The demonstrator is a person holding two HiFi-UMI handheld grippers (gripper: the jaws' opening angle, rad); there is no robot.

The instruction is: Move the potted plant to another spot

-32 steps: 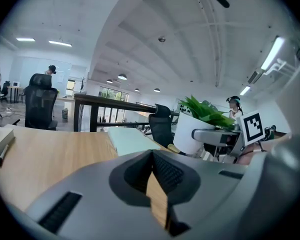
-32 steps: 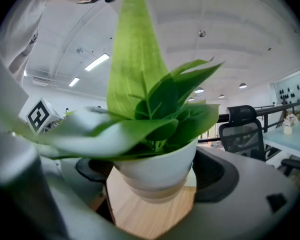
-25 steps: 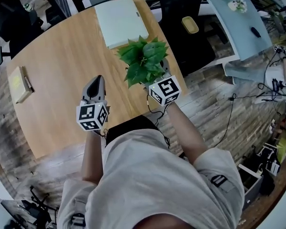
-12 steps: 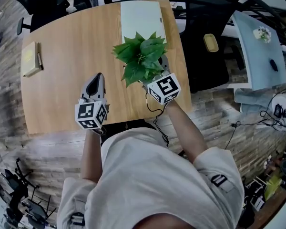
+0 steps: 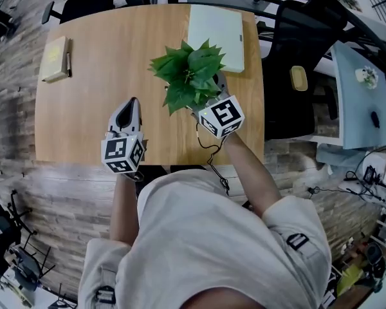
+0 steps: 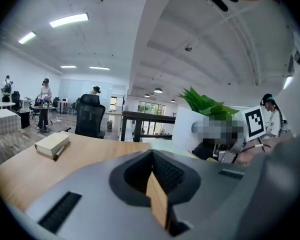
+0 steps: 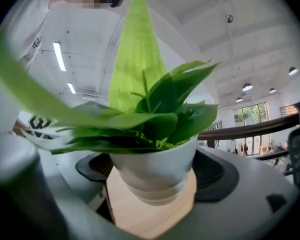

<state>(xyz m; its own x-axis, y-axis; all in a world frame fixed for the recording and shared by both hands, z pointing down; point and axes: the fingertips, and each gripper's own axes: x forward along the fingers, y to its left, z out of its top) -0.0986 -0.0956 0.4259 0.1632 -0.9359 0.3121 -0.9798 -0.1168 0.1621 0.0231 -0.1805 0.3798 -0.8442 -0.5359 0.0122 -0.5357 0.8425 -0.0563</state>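
Near the right edge of the table (image 5: 96, 114), my right gripper (image 5: 215, 93) clamps the white pot of the one potted plant (image 7: 155, 166), whose leaves hide the pot from above. My left gripper (image 5: 131, 107) is closed on nothing by the near edge; one book (image 5: 54, 50) lies at the far-left corner.

The right tongs (image 5: 213, 90) reach in at the potted plant (image 5: 188, 76), and their tips are lost under its green leaves. The left tongs (image 5: 130, 105) sit over the wooden bench (image 5: 109, 50), apart from the plant and to the left of the right tongs. Beyond the right tongs lies a pale flat pad (image 5: 217, 36). Far beyond the left tongs, to their left, lies a book (image 5: 54, 58) with a pen (image 5: 68, 64) beside it.
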